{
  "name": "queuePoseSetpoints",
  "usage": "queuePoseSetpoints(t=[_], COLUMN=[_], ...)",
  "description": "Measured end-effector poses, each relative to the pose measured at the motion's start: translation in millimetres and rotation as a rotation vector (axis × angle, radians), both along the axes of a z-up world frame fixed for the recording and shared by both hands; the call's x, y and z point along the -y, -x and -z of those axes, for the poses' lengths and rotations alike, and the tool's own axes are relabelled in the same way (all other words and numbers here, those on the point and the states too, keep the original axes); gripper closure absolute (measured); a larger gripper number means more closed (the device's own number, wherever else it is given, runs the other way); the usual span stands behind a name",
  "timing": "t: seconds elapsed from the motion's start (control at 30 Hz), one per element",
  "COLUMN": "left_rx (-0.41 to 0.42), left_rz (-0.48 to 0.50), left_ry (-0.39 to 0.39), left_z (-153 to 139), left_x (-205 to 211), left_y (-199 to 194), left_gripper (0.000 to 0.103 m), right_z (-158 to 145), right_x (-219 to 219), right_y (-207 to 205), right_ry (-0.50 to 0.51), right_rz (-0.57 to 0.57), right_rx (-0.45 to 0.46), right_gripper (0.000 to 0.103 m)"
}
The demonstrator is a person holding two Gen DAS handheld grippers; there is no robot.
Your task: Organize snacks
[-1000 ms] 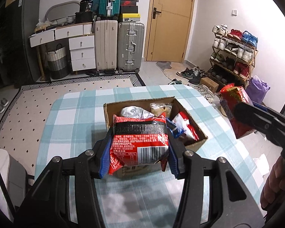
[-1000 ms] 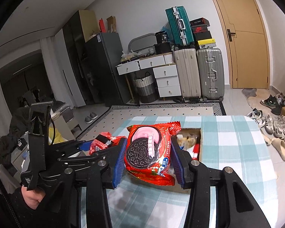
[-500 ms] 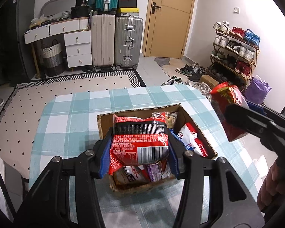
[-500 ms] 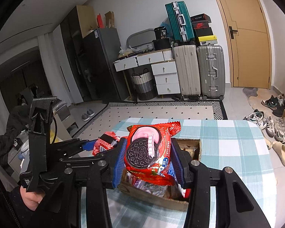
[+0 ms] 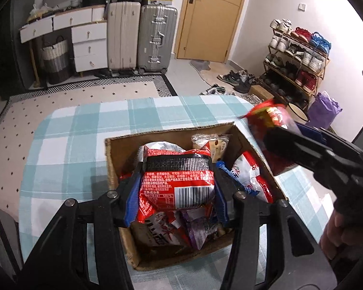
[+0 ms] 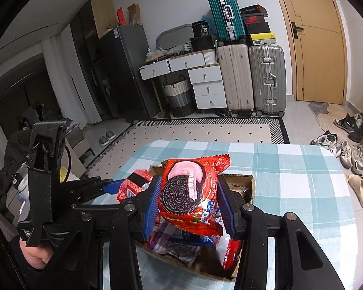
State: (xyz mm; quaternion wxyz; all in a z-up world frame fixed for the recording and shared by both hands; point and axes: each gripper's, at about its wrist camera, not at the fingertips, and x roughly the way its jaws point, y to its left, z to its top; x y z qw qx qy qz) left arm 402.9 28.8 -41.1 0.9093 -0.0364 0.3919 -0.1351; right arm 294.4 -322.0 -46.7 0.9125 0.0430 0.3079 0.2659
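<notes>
Fingers — left gripper (image 5: pixel 176 188) pinches red packet (image 5: pixel 177 183) | right gripper (image 6: pixel 188 205) pinches Oreo pack (image 6: pixel 188 191) — box (image 5: pixel 171 135) contents half-hidden

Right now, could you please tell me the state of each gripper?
Left gripper: closed on a red-and-black snack packet.
Right gripper: closed on a red Oreo packet.

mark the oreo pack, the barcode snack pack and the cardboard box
Oreo pack (image 6: pixel 190 193): right wrist view, on the printed cookie.
Barcode snack pack (image 5: pixel 179 183): left wrist view, red back panel.
Cardboard box (image 5: pixel 171 135): left wrist view, far wall.
</notes>
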Motion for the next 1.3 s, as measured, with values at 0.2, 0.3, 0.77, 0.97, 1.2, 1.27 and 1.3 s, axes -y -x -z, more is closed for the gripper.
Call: queuePoseSetpoints(t=[0.2, 0.3, 0.77, 0.97, 1.2, 1.27, 1.3], left_rx=[0.04, 0.052, 0.129, 0.179, 0.265, 0.286, 0.299], left_rz=[-0.031, -0.035, -0.074, -0.11, -0.161, -0.165, -0.168], left_ry=[0.001, -0.001, -0.02, -0.038, -0.058, -0.062, -0.064], left_z=[-1.3, -3.8, -35.8, -55.3, -77.6, -83.8, -86.7], left_x=[-8.5, -13.4, -17.8, -19.6, -23.5, -23.7, -24.2], left_y=[-0.7, 2.3, 54.8, 84.2, 128.3, 141.5, 149.5], left_gripper=[0.021, 0.021, 0.02, 0.017, 0.001, 0.001, 0.001], right_z=[7.3, 2.7, -23.9, -34.4, -44.9, -47.5, -49.0], right_x=[4.8, 13.1, 20.2, 26.5, 40.2, 42.7, 44.2], right_y=[-11.2, -6.3, 41.3, 74.5, 109.5, 120.1, 125.0], right_ry=[-0.009, -0.033, -0.015, -0.032, -0.053, -0.052, -0.051], right_rz=[0.022, 0.036, 0.046, 0.051, 0.074, 0.078, 0.079], right_rx=[0.031, 0.064, 0.13, 0.182, 0.231, 0.243, 0.249], right_gripper=[0.024, 0.024, 0.022, 0.015, 0.009, 0.008, 0.007])
